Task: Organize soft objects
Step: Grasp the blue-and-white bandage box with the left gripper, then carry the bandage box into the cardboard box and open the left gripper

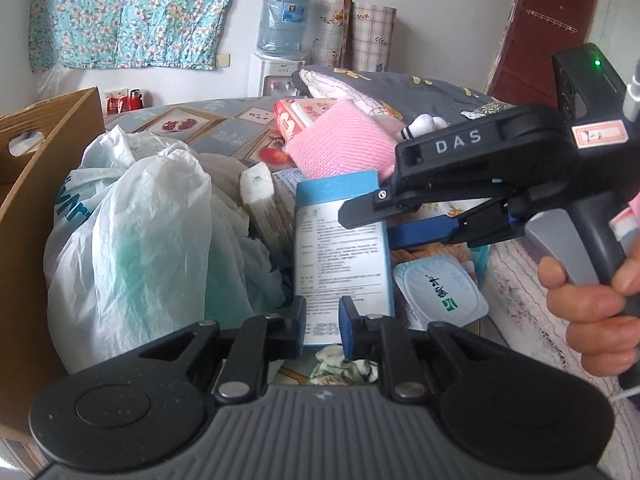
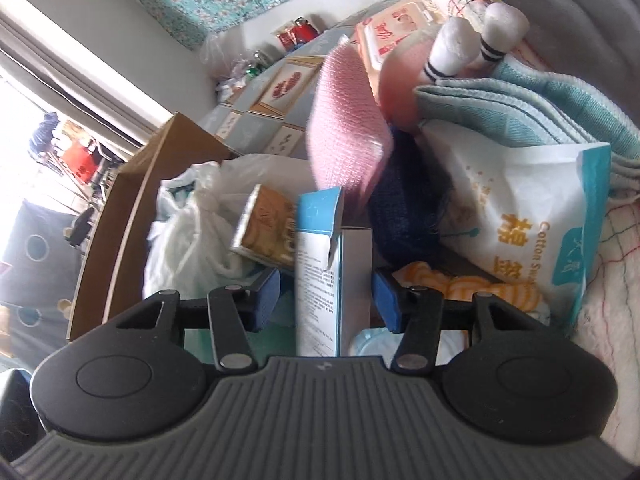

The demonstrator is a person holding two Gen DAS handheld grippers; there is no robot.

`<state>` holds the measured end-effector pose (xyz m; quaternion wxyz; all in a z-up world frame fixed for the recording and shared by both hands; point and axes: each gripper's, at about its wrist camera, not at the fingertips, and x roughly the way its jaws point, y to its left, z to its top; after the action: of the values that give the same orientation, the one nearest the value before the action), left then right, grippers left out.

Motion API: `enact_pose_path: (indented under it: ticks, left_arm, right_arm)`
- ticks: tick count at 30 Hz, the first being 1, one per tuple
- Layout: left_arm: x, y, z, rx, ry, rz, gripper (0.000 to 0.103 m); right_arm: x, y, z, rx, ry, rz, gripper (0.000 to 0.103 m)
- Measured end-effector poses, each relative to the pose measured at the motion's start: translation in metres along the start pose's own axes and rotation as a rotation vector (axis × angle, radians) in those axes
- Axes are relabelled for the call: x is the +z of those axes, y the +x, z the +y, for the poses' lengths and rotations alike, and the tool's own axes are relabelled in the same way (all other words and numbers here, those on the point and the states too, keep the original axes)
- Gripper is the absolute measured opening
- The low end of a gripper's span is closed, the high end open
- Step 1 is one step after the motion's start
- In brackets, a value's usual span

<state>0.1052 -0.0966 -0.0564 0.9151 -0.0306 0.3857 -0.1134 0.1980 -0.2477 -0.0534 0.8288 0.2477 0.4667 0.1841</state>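
Note:
A blue and white carton (image 1: 342, 248) stands upright in a heap of things on the bed; it also shows in the right wrist view (image 2: 326, 276). My right gripper (image 2: 326, 300) is open with its pads on either side of the carton, not touching it; from the left wrist view it (image 1: 376, 220) reaches in from the right. My left gripper (image 1: 322, 320) is open a little, empty, just before the carton's lower end. A pink knitted cloth (image 1: 340, 140) lies behind the carton. A white plastic bag (image 1: 132, 248) bulges at the left.
A cardboard box (image 1: 28, 184) stands at the far left. A cotton swab pack (image 2: 532, 216), teal towel (image 2: 540, 108), plush toy legs (image 2: 472, 44), biscuit pack (image 2: 266, 228) and yoghurt cup (image 1: 440, 284) crowd the bed. A water dispenser (image 1: 280, 40) stands behind.

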Motion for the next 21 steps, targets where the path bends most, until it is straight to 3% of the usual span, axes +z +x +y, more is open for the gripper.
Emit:
enact_pose_path:
  ticks: [6, 10, 11, 19, 20, 21]
  left_arm:
    - [0.001, -0.005, -0.002, -0.025, -0.008, -0.005, 0.028]
    - [0.003, -0.008, -0.004, -0.042, -0.007, -0.014, 0.046]
    - [0.004, -0.009, -0.004, -0.037, -0.005, -0.017, 0.046]
    - [0.015, 0.015, -0.006, 0.072, 0.030, 0.027, 0.043]
    - [0.016, 0.019, -0.005, 0.082, 0.028, 0.035, 0.039]
    - [0.017, 0.023, -0.005, 0.087, 0.028, 0.046, 0.024]
  right_arm:
    - [-0.003, -0.009, 0.003, 0.095, 0.058, 0.005, 0.052]
    - [-0.007, -0.003, 0.010, 0.151, 0.074, 0.019, 0.052]
    - [-0.008, -0.001, 0.012, 0.169, 0.079, 0.025, 0.052]
    - [-0.011, 0.010, 0.008, 0.205, 0.115, 0.046, 0.052]
    - [-0.011, 0.010, 0.006, 0.208, 0.120, 0.045, 0.052]
    - [-0.011, 0.009, 0.005, 0.208, 0.123, 0.040, 0.052]
